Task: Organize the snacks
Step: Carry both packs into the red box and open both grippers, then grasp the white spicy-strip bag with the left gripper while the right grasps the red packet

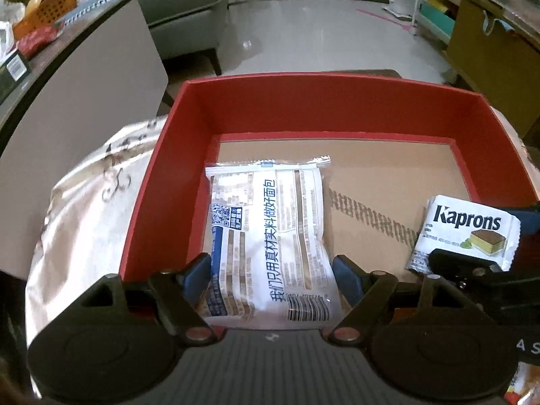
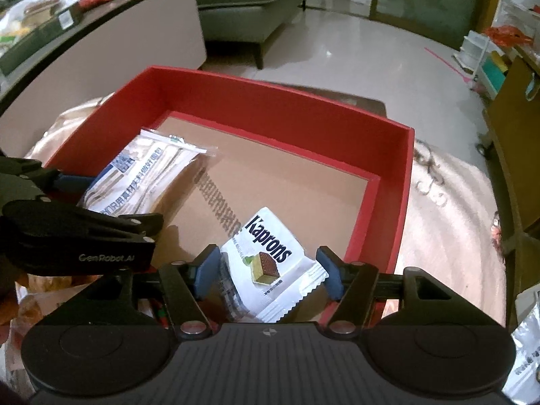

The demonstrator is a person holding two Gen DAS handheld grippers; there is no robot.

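**Kid:** Snacks are going in the red box [image 1: 162, 182], right? Where are they now?

**Helper:** Both are inside it. The long bread packet [image 1: 270, 236] lies flat on the brown cardboard floor, on the left side. The small Kaprons cake packet [image 2: 266, 263] sits near the front right corner, a bit tipped up.

**Kid:** Is the left tool [image 1: 275, 271] holding the bread?

**Helper:** No. Its blue pads stand apart, one on each side of the packet. They do not seem to press on it.

**Kid:** And the right tool [image 2: 266, 275]?

**Helper:** Same thing. Its pads are apart too, with the cake packet between them. There is a gap on the right side, so I think the packet is let go.

**Kid:** So what is the good way to do this step?

**Helper:** I think this is the letting-go part. Lift each tool straight up, so the pads do not drag a packet along. Keep the pads wide until they are above the red wall.

**Kid:** Could something go wrong?

**Helper:** Maybe. The two tools are close together, so they could bump. The cake packet leans, so a pad could catch its crinkly edge and flip it. Go slow.
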